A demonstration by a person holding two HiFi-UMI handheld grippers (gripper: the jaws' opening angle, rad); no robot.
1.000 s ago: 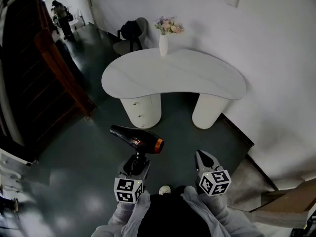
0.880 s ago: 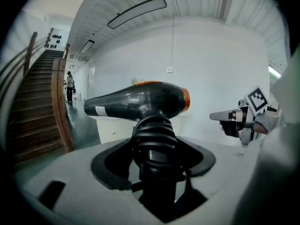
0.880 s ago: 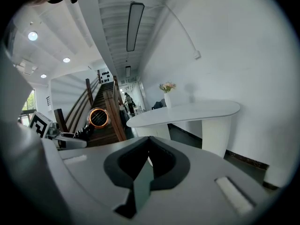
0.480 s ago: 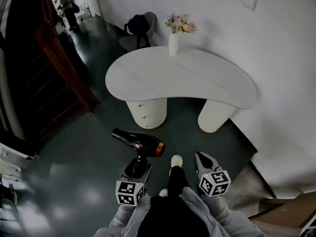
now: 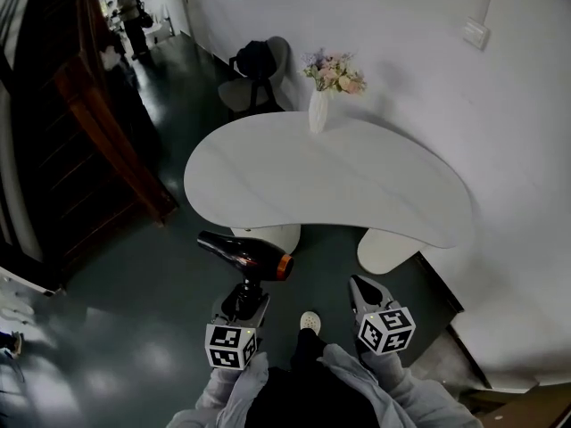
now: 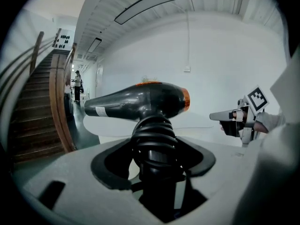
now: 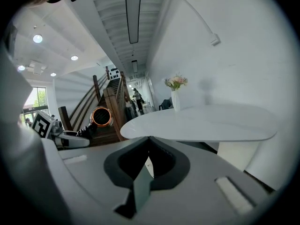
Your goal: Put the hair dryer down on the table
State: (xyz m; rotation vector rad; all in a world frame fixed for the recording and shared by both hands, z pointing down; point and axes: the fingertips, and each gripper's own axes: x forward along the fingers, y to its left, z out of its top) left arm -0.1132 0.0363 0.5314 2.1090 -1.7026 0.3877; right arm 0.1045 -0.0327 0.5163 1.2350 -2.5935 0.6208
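Dryer (image 5: 245, 255): lower centre of head view, below the near edge of the table (image 5: 357, 185).
Left gripper (image 5: 247, 299): mine, jaws clamped on its handle.
Right gripper (image 5: 365, 292): mine, jaws closed together, nothing held.

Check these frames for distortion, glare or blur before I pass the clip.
Head view: sharp, mild wide-angle bend, soft sheen on the floor. Left gripper view: strong fisheye, black corners, hair dryer crisp. Right gripper view: same black rim, ceiling spotlight slightly haloed.
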